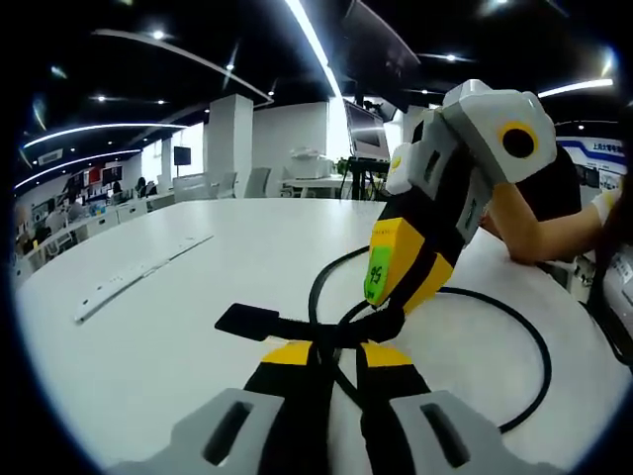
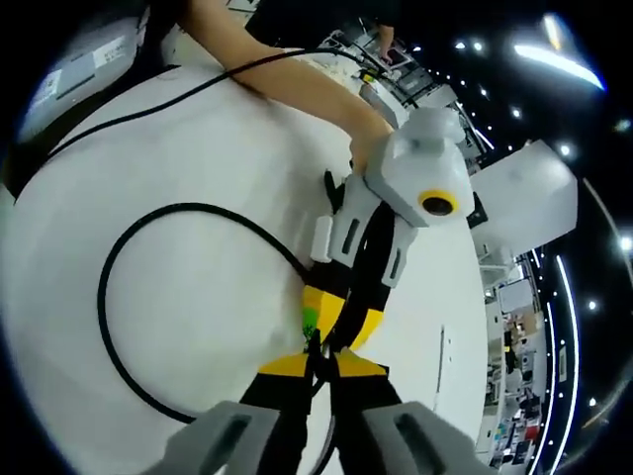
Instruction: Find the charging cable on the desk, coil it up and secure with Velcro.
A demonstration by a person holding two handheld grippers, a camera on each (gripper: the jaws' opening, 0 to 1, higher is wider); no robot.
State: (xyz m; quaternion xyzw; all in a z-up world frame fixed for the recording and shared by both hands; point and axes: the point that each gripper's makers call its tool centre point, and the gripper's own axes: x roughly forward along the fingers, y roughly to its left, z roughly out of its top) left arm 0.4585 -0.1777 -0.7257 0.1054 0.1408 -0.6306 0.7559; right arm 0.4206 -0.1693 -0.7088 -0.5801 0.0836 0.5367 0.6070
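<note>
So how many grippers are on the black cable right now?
2. The left gripper and the right gripper both close on the black cable where its loops cross on the white table, beside the Velcro strap.

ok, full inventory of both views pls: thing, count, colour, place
charging cable: 1, black, looped on the table, loops gathered between the two claws
Velcro strap: 1, black, flat tab lying on the table, running to the cable bunch at the left claw's tips
white strip: 1, white, flat on the table, far from the cable
table: 1, white, under everything
monitor: 1, dark, beyond the table's far edge
left claw: 1, yellow and black, shut on the cable bunch
right claw: 1, yellow and black, shut on the cable
person's forearm: 1, bare, over the table
</note>
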